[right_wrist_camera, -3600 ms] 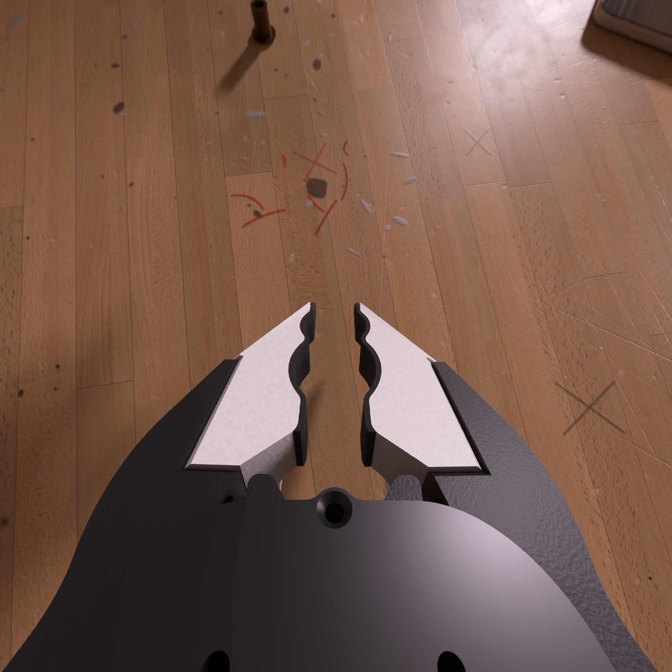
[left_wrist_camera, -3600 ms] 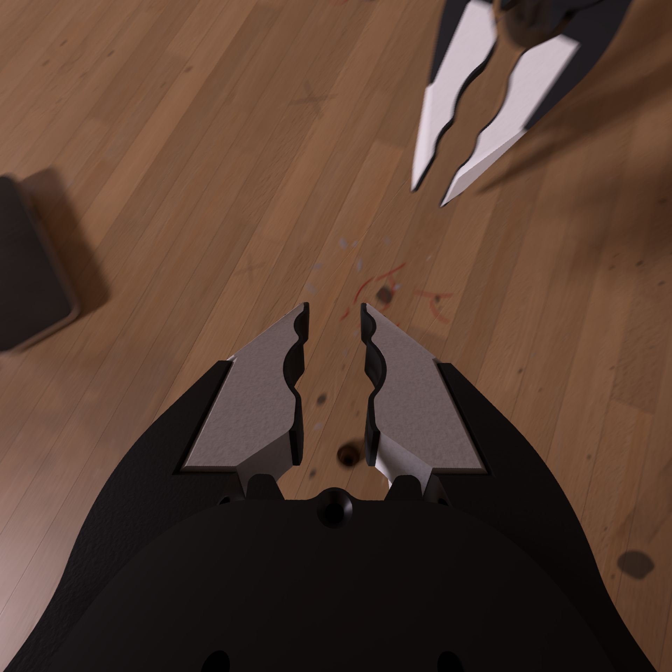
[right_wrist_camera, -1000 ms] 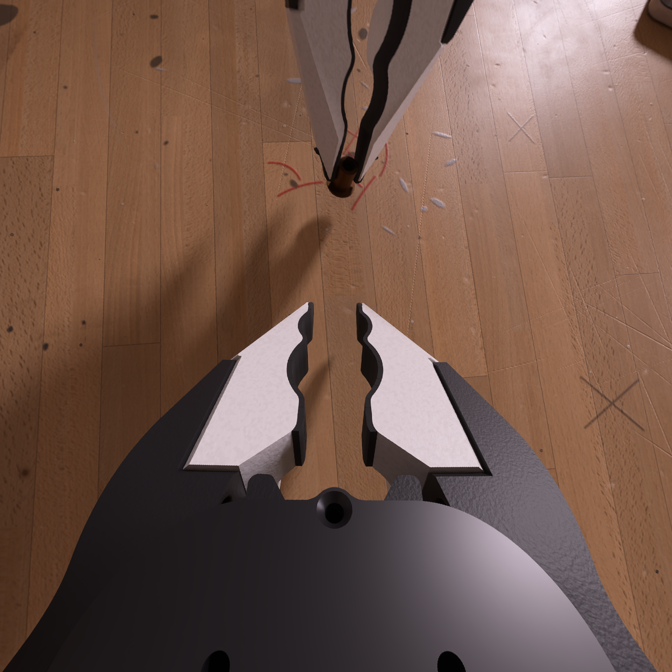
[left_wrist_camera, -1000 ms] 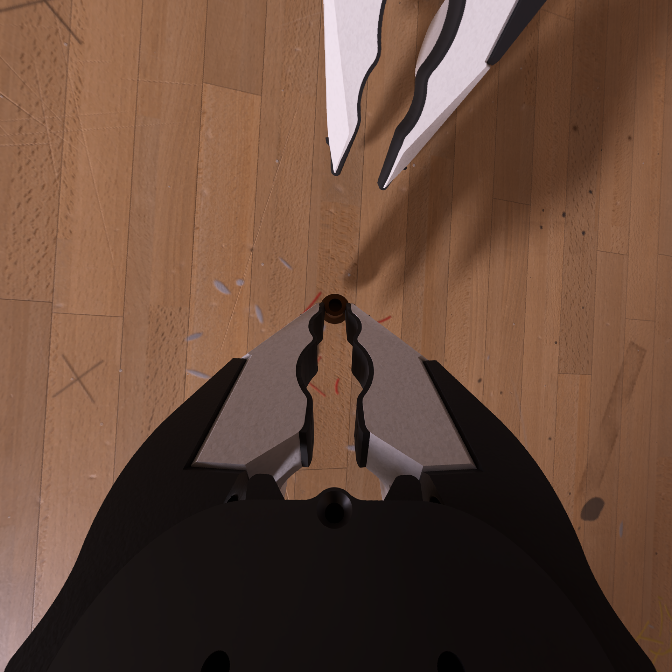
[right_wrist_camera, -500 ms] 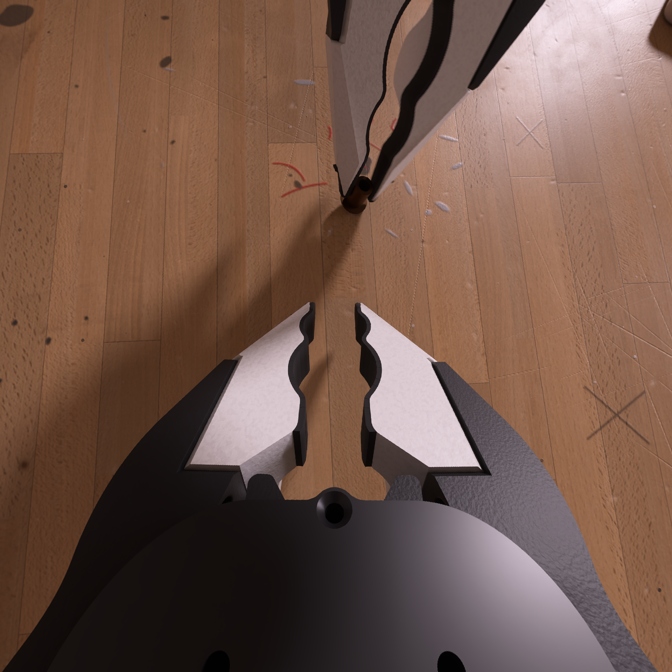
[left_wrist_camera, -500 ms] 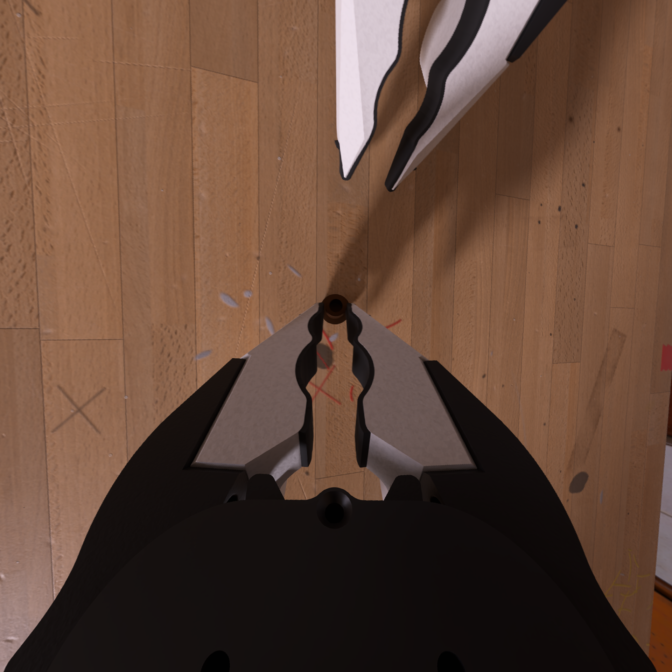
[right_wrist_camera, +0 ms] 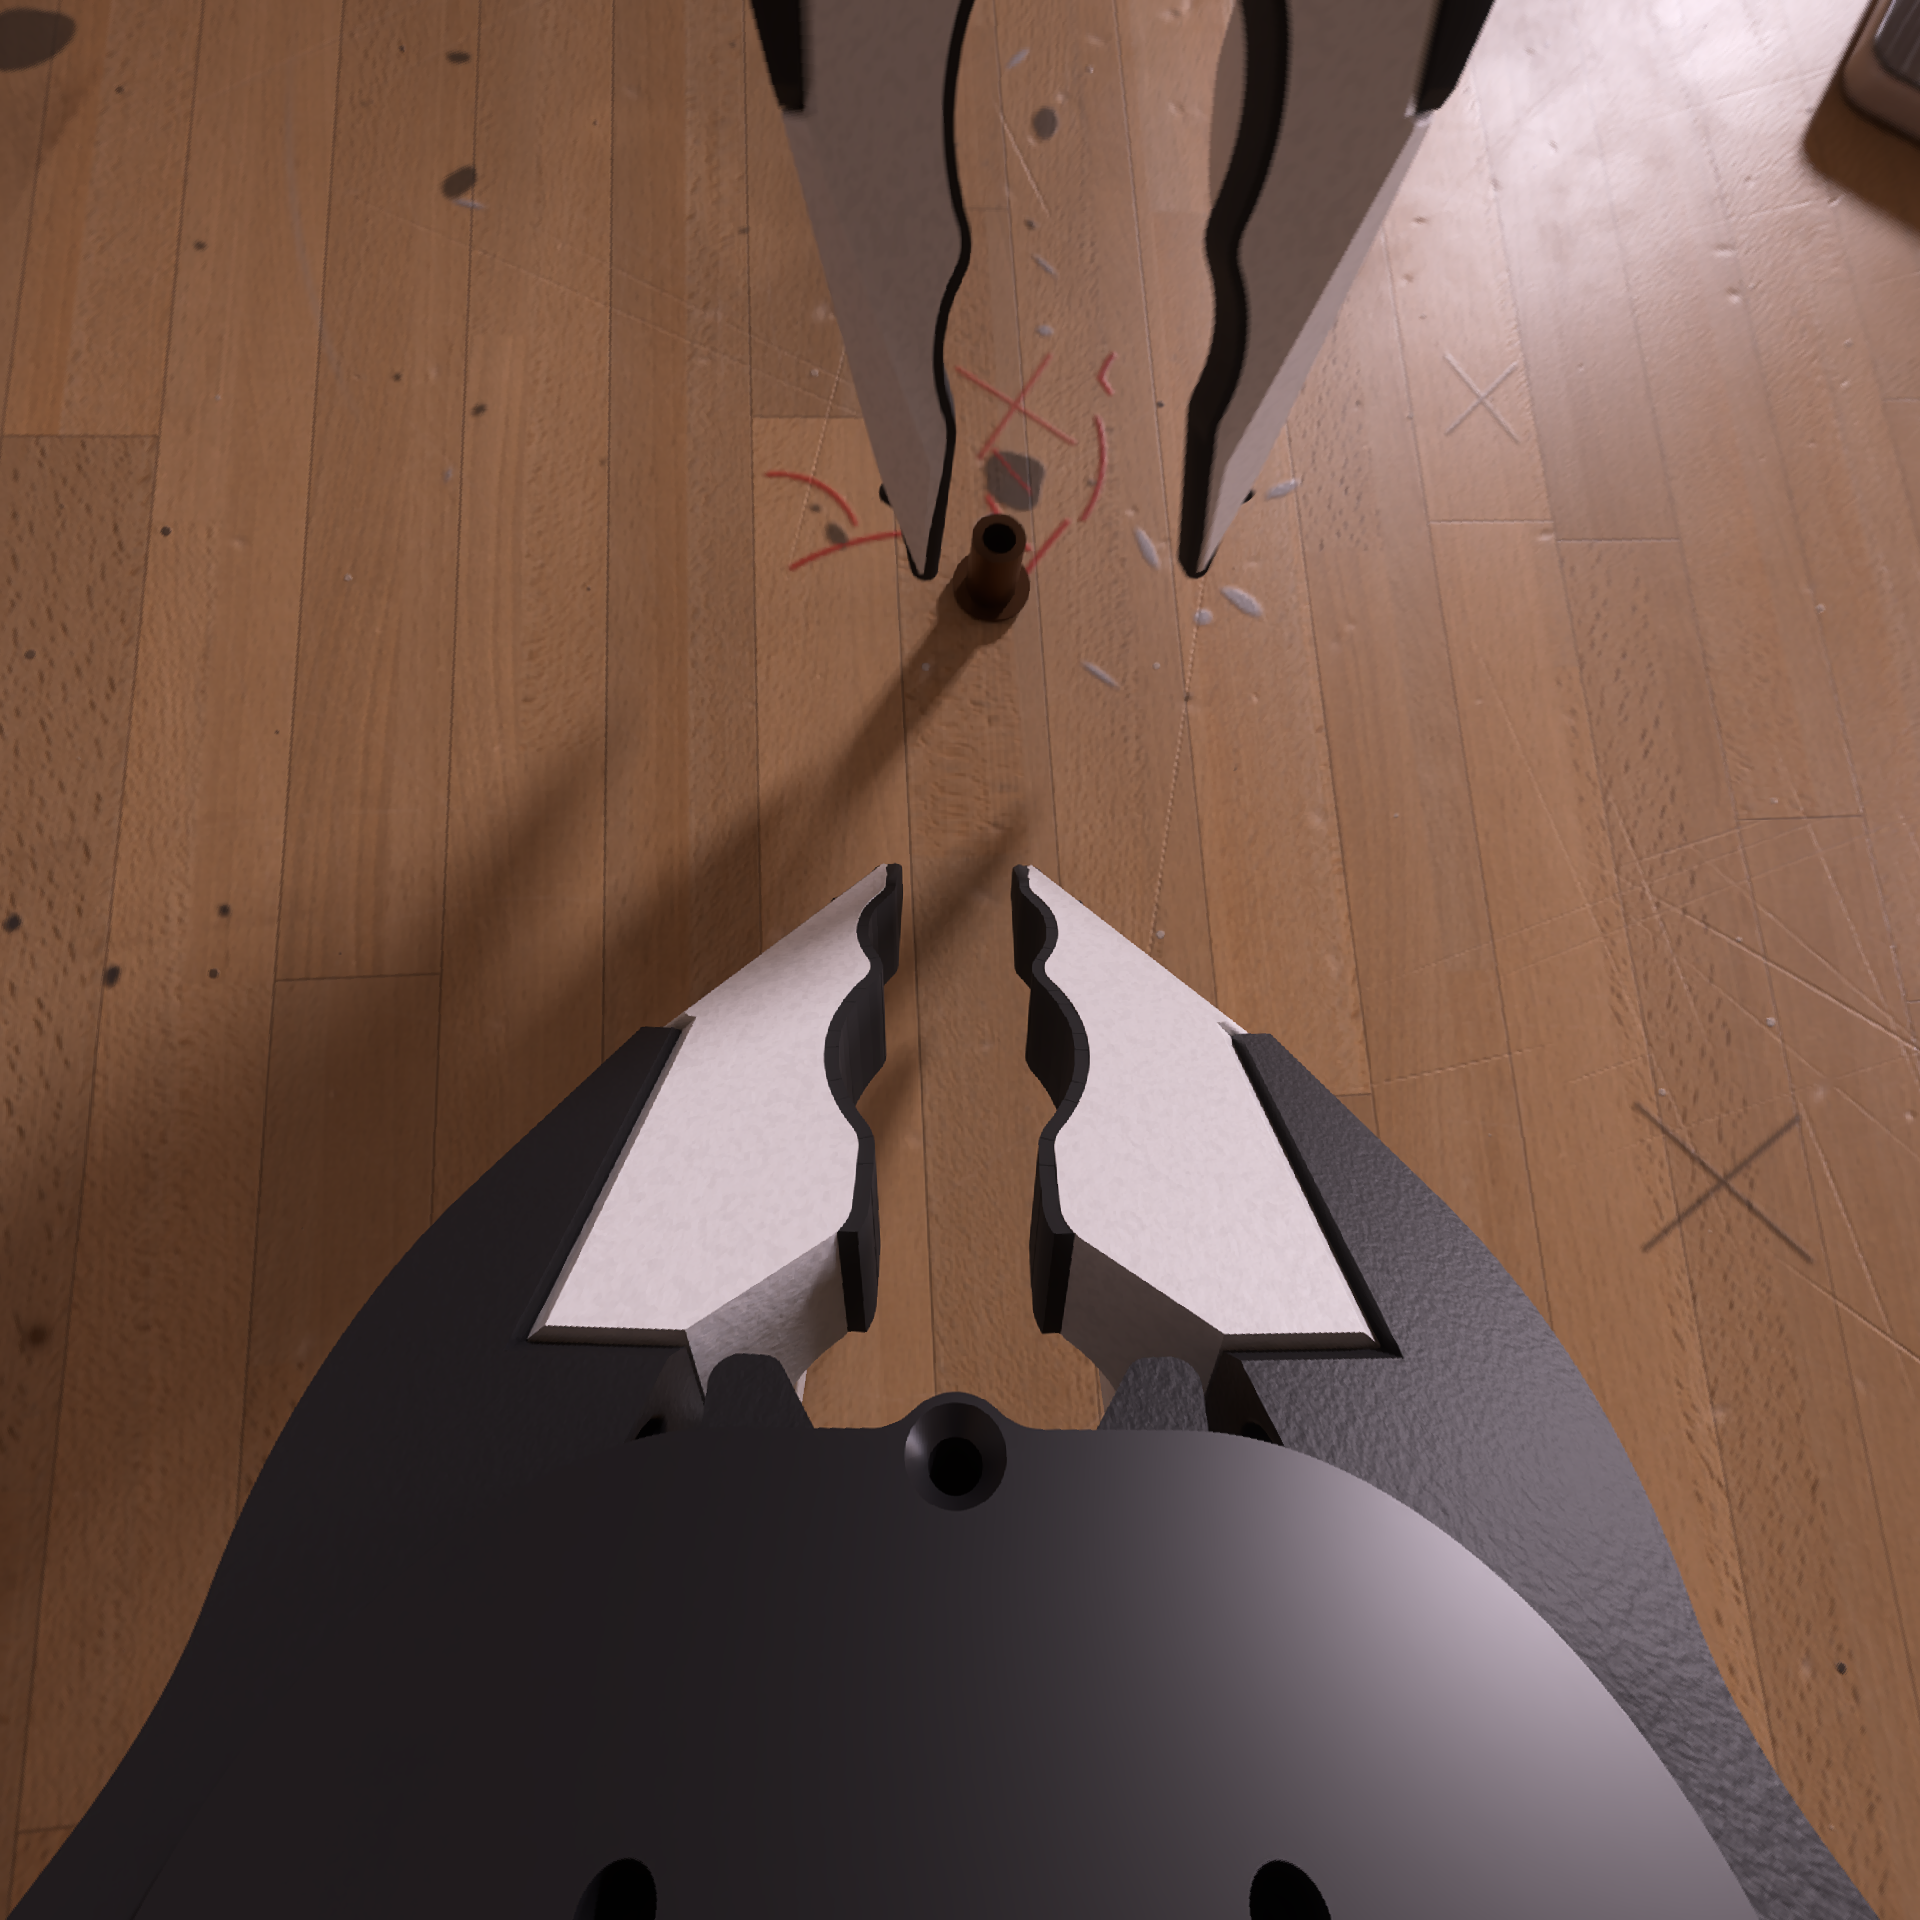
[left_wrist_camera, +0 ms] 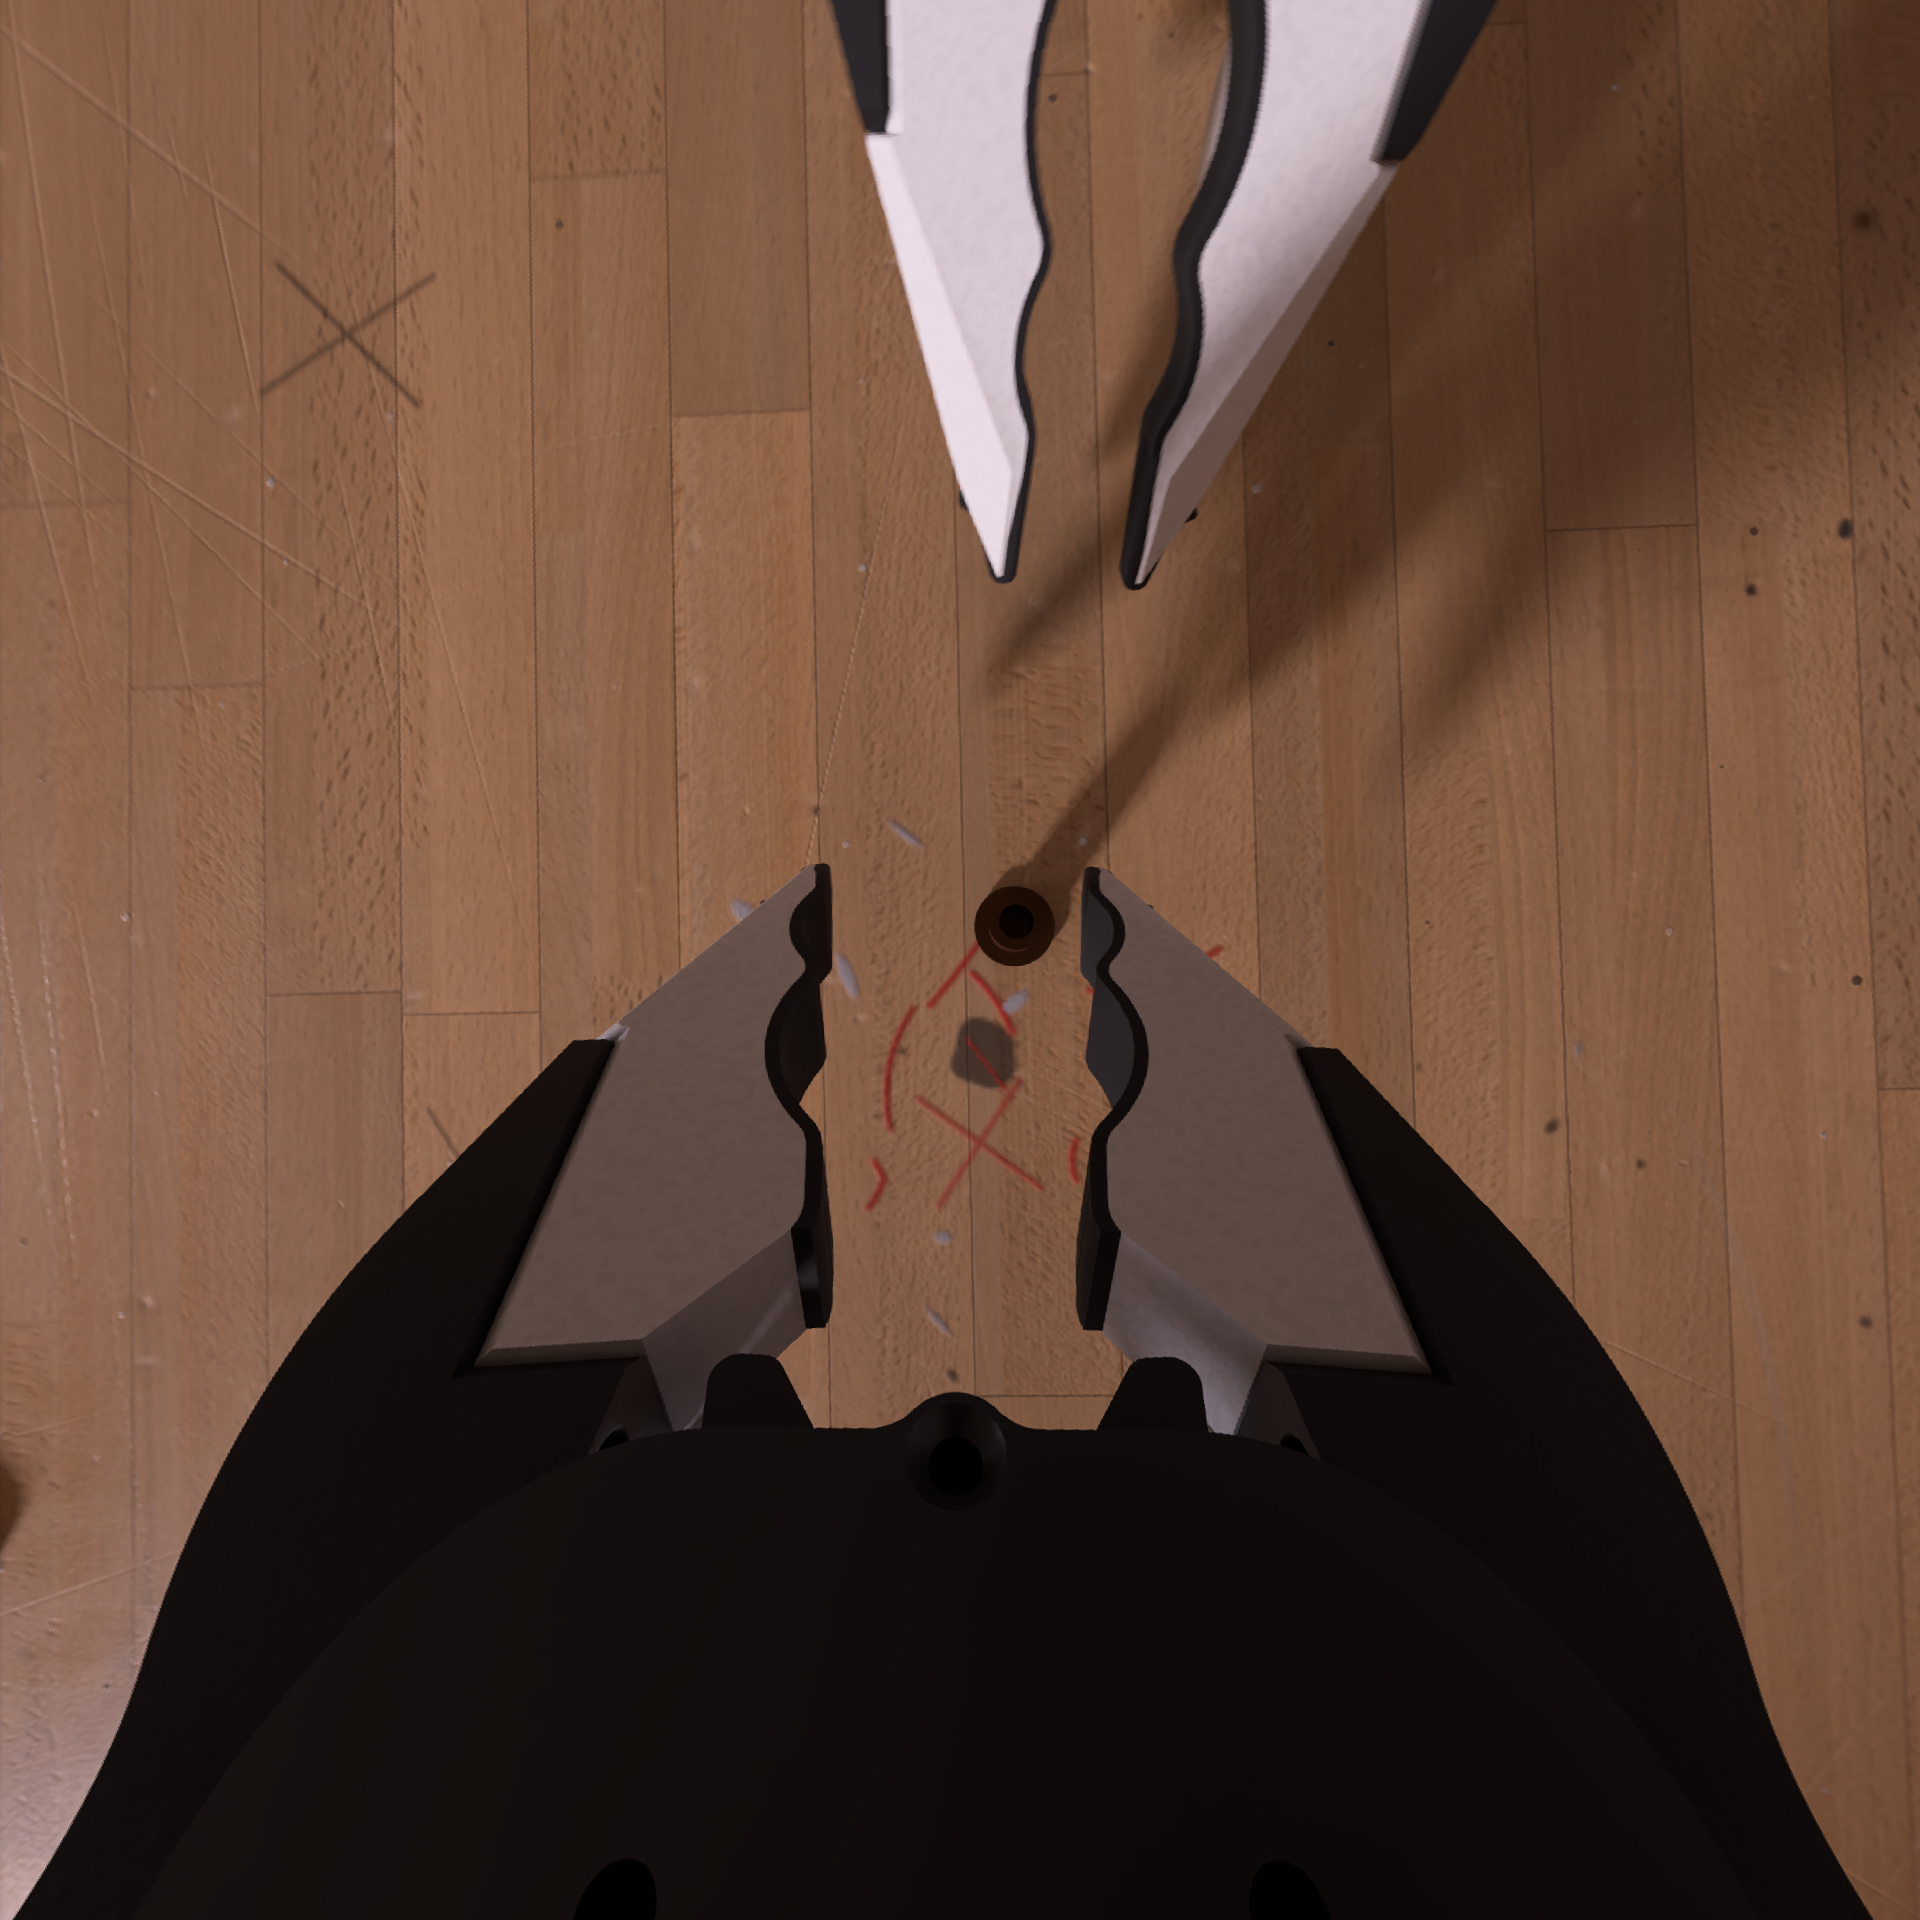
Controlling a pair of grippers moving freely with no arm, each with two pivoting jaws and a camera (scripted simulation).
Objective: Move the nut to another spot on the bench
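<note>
The nut is a small dark-brown sleeve with a flanged base and a hole through it. It stands upright on the wooden bench, at the edge of a red marking. My left gripper is open above it, the nut between the fingertips and nearer the right one, touching neither. In the right wrist view the nut stands between the left gripper's spread fingers. My right gripper is empty, its jaws a narrow gap apart, well short of the nut. It also shows in the left wrist view.
Pencil crosses mark the bench. Pale flecks and dark stains dot the wood. A pale object's corner shows at the right wrist view's top right edge.
My left gripper carried the nut to the red marking, set it down and opened its jaws, letting go. The right gripper has stayed about where it was, jaws unchanged.
</note>
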